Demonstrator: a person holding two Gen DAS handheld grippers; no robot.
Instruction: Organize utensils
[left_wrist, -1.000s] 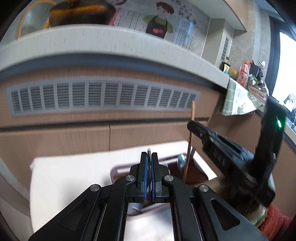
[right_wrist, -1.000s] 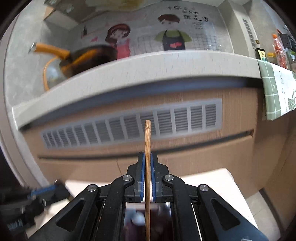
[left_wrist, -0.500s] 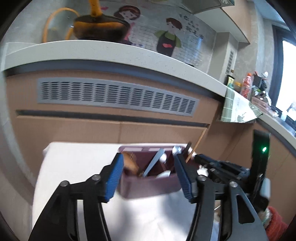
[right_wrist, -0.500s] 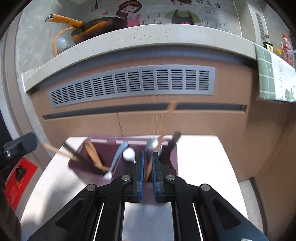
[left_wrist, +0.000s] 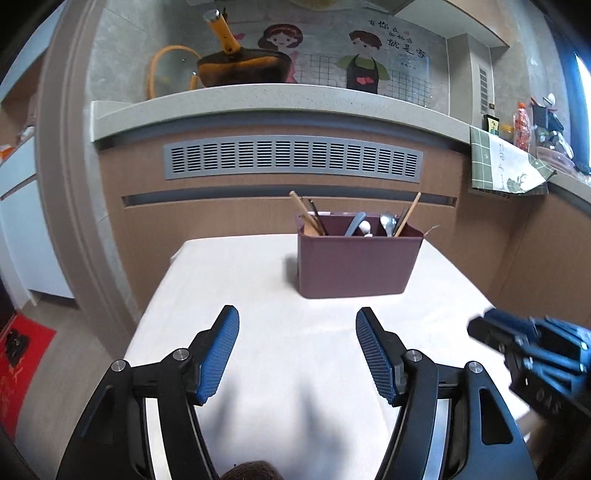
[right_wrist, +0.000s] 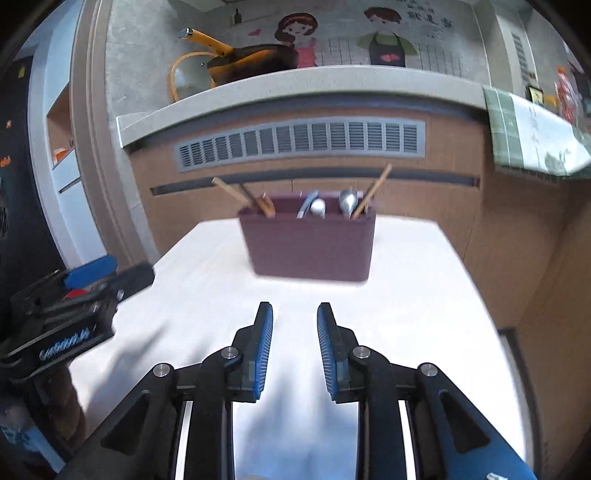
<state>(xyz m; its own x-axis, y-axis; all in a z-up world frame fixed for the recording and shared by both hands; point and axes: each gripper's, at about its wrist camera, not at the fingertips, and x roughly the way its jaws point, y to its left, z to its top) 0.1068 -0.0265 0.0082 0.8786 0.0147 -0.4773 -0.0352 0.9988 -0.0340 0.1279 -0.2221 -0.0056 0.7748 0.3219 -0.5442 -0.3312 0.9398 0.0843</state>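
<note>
At the far left, a pan (left_wrist: 242, 68) with an orange handle is seen on the grey counter (left_wrist: 280, 101) beyond the table. Below the counter edge a slatted grey vent (left_wrist: 293, 160) is set into the wooden cabinet front.

On the white table (left_wrist: 258, 295), the left gripper (left_wrist: 297, 350) is held low at the near side with its jaws spread wide; they have just been opening, and nothing is seen between the blue pads.

Toward the far side of the table, the maroon utensil holder (left_wrist: 356, 264) stands upright. Wooden chopsticks (left_wrist: 301, 210) lean out of its left compartment, a grey-handled utensil (left_wrist: 354, 223) sits in the middle, and a metal spoon (left_wrist: 387, 221) with another chopstick (left_wrist: 408, 214) is seen in the right compartment.

The right gripper (right_wrist: 294, 350) is held near the table's near edge, well apart from the holder. Its jaws have just been opening, a clear gap is shown between them, and nothing is gripped.

At the far right, a green checked cloth (left_wrist: 502, 162) hangs over the counter edge.
</note>
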